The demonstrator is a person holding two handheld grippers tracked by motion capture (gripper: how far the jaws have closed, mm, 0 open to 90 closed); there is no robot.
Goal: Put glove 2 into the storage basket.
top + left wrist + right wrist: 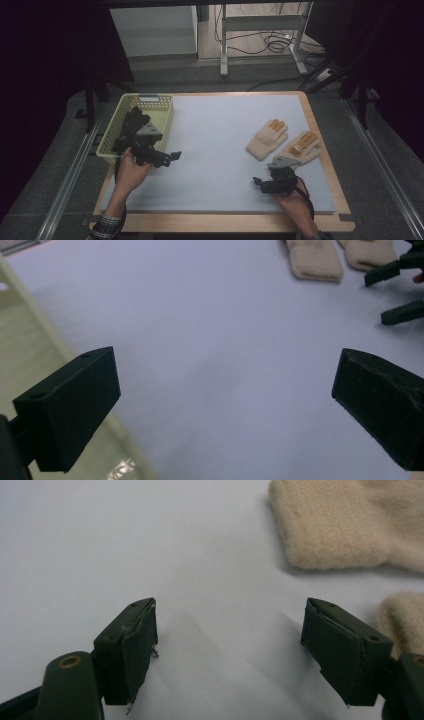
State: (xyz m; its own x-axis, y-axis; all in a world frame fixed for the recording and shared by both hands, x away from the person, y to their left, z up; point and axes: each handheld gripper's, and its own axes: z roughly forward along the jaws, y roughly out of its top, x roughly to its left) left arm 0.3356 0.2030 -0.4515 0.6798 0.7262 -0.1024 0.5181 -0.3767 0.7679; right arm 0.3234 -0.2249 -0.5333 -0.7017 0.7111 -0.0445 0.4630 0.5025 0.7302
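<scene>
Two beige knit gloves with orange fingertips lie side by side on the grey mat (215, 145): one glove (267, 139) nearer the middle, the other glove (301, 147) to its right. My right gripper (258, 182) is open just in front of them, its jaws wide apart over bare mat (200, 545), with one glove's cuff (350, 520) ahead of it and the other cuff (402, 617) by its right jaw. My left gripper (172, 156) is open beside the yellow basket (116, 131), nothing between its jaws. In the left gripper view the glove cuffs (316, 259) lie far off.
The yellow perforated basket's wall (30, 325) runs along the mat's left edge. The mat lies on a wooden table (327, 165). Behind the table stand a desk frame (260, 30) and cables on the floor.
</scene>
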